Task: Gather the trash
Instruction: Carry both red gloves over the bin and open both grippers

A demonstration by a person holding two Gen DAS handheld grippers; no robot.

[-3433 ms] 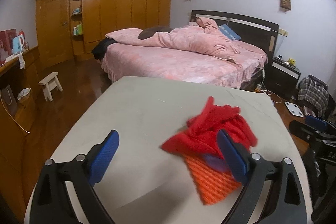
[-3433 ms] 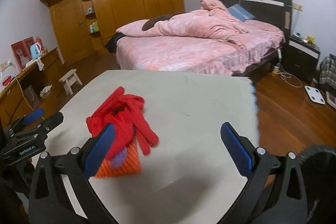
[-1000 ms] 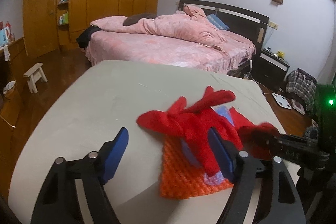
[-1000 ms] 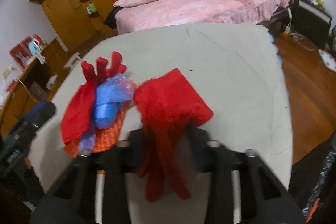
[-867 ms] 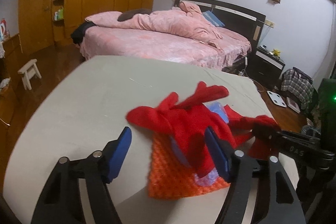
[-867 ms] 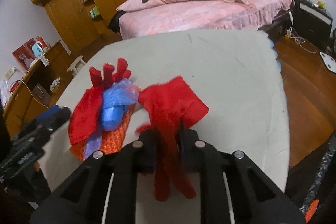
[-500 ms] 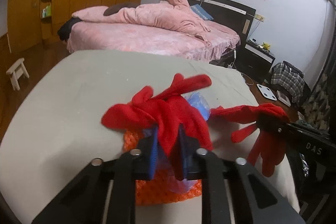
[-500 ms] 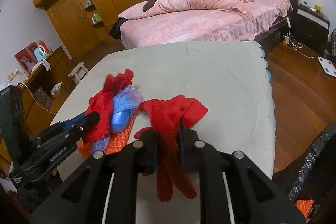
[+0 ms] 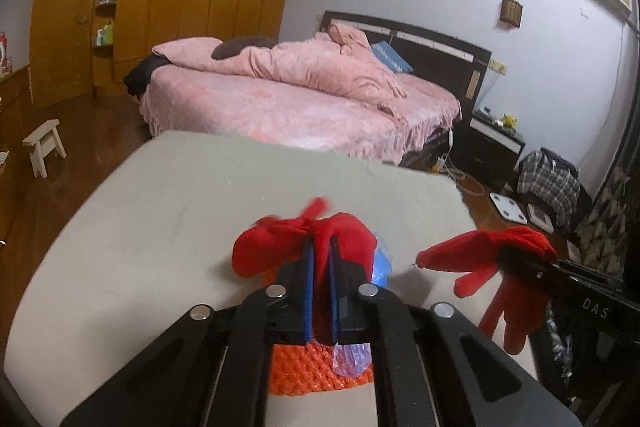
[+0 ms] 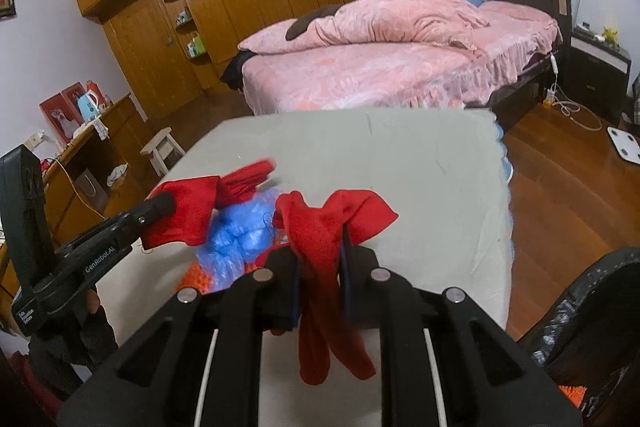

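Left wrist view, left to right: pale worktop is filling the lower left of the frame. At lower centre the left gripper is clenching one red glove, its fingers having just been closing, cloth pinched between them; probably lifting it off the pile. Under it the orange mesh and blue plastic bag are lying on the worktop. At right the right gripper is holding the second red glove off the worktop, finger parts dangling.

Right wrist view: the blue plastic bag is sitting left of centre; at centre the right gripper's fingers are grasping its glove mid-cloth. Lower right a dark bag rim is showing, likely where the trash goes.
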